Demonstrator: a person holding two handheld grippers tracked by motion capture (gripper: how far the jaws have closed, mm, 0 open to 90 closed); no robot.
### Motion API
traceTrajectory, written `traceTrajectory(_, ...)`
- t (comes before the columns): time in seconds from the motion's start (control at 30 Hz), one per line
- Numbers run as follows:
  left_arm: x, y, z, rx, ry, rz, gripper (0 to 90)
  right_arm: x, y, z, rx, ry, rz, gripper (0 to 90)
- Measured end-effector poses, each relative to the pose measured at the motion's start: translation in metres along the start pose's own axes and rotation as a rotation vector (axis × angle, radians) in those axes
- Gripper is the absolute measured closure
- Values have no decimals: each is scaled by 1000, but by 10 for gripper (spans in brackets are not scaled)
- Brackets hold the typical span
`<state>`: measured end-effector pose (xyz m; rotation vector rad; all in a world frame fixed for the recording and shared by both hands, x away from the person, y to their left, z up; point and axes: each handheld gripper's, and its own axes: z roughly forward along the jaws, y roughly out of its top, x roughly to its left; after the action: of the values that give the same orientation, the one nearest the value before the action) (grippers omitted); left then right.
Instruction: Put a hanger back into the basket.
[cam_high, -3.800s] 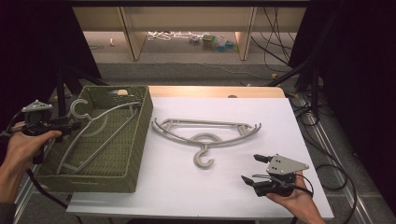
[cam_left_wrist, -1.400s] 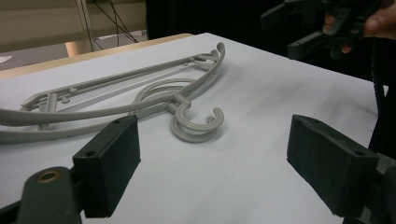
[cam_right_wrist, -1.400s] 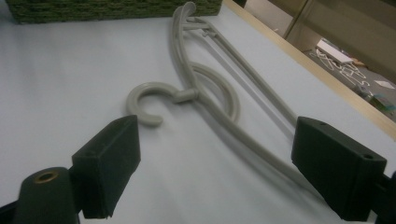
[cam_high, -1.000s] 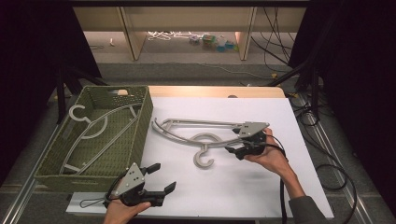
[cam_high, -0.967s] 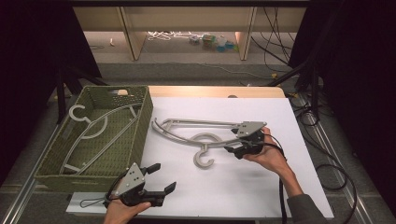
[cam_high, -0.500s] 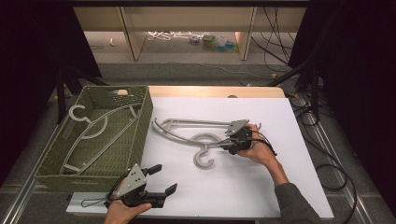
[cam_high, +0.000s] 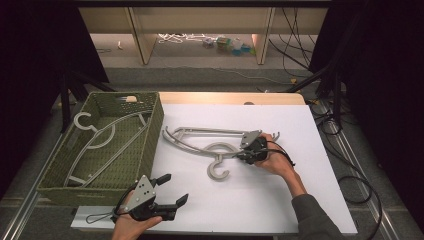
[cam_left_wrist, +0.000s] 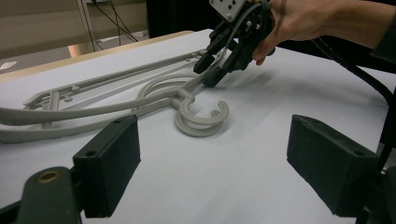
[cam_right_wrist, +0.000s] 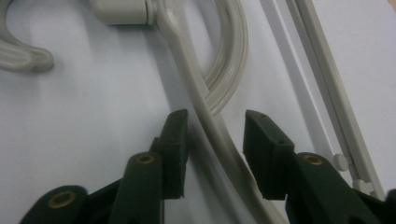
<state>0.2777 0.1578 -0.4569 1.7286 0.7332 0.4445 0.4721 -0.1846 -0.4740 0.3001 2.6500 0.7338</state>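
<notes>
White tabletop (cam_high: 280, 200) carries the whole scene, with a dark floor and pale shelving beyond its far edge. Taking the green woven basket (cam_high: 150, 145) on the table's left as the landmark: inside it lies one grey hanger (cam_high: 100, 140), its hook towards the basket's far left corner. Just to the right of the basket, on the bare white surface, lie the grey hangers (cam_high: 200, 142) that are being worked on, stacked together, their hooks curling towards the person.

At the far right end of these hangers, well apart from the basket, the right gripper (cam_high: 246, 156) tips down onto them. Its jaws have just been closing, and one hanger arm (cam_right_wrist: 210, 121) runs between the pads, which stand a little off it on each side.

Near the basket's front right corner, the left gripper (cam_high: 172, 189) hovers low over the table, released, jaws spread wide with nothing between them.
</notes>
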Motion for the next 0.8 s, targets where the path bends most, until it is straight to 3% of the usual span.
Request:
traceTrajectory(0.1,1,0,-1,9,-2,14,172,-1,0,0,15,-6,-17,666)
traceTrajectory(0.13,0,0,0,9,1,-2,172,0,0,0,15,-8,-24,682)
traceTrajectory(0.2,1,0,0,15,-4,13,172,-1,0,0,19,-13,-57,703)
traceTrajectory(0.23,0,-1,0,16,-4,0,172,-1,0,0,22,-9,-72,710)
traceTrajectory(0.27,1,0,0,18,-8,18,172,-1,0,0,22,-15,-92,718)
traceTrajectory(0.3,1,-1,1,16,-13,15,172,1,2,0,31,-21,-142,736)
traceTrajectory(0.33,1,-1,1,14,-15,12,172,1,2,0,31,-21,-142,736)
traceTrajectory(0.43,0,-1,1,20,-10,0,173,2,4,-3,53,-11,-209,763)
traceTrajectory(0.53,2,-1,1,21,-9,17,174,2,5,-4,59,-10,-281,780)
traceTrajectory(0.63,1,-2,1,20,-3,-8,178,3,6,-7,52,1,-326,795)
traceTrajectory(0.7,2,-2,1,23,-9,7,180,4,8,-11,45,7,-365,806)
traceTrajectory(0.8,2,-1,1,23,-13,22,181,5,9,-13,40,18,-375,816)
